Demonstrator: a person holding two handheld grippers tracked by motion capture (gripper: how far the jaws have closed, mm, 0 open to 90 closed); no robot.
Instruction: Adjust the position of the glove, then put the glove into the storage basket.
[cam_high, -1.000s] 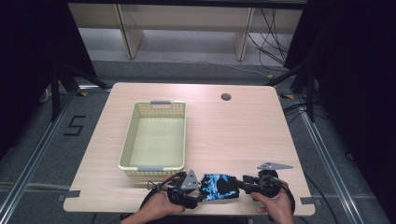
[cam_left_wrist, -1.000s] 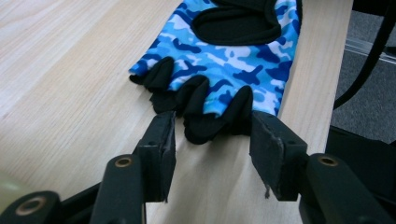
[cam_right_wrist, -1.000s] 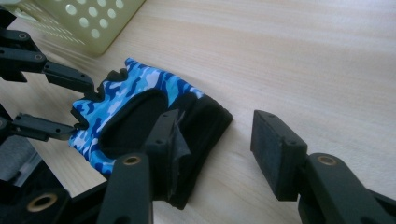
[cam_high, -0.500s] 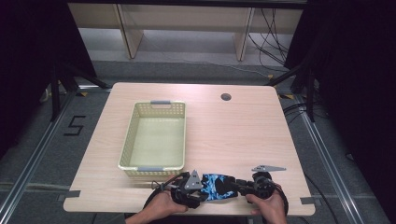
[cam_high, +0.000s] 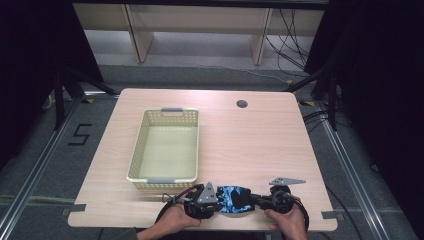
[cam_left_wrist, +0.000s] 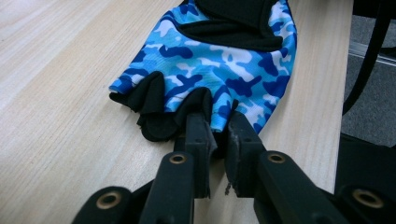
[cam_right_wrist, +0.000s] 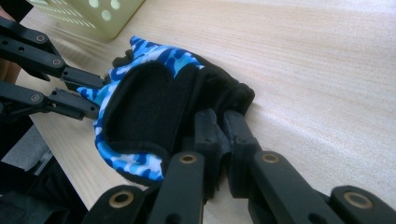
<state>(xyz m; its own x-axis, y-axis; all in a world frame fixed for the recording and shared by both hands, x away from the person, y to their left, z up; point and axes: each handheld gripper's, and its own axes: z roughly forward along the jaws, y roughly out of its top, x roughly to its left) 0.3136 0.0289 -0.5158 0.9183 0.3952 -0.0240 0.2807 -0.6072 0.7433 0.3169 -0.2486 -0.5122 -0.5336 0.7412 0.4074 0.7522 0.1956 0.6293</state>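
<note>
I've got the glove (cam_high: 234, 199), blue camo w/ black cuff, lying flat on the table (cam_high: 250, 145) right between my two tongs; left tongs (cam_high: 216, 204) sit at its finger end, right tongs (cam_high: 256, 200) at its cuff end, both at the near table edge. Left gripper view: left tongs (cam_left_wrist: 218, 135) have just been closing, jaws now nearly together, pinching the glove's (cam_left_wrist: 219, 65) black finger hem btwn the pads. Right gripper view: right tongs (cam_right_wrist: 222, 128) also just closed in, clamped on the black cuff edge of the glove (cam_right_wrist: 154, 107); left tongs' jaws show across the glove, on its far side. Yellow basket (cam_high: 165, 150) stands beyond the left tongs, near but apart from the glove.
</note>
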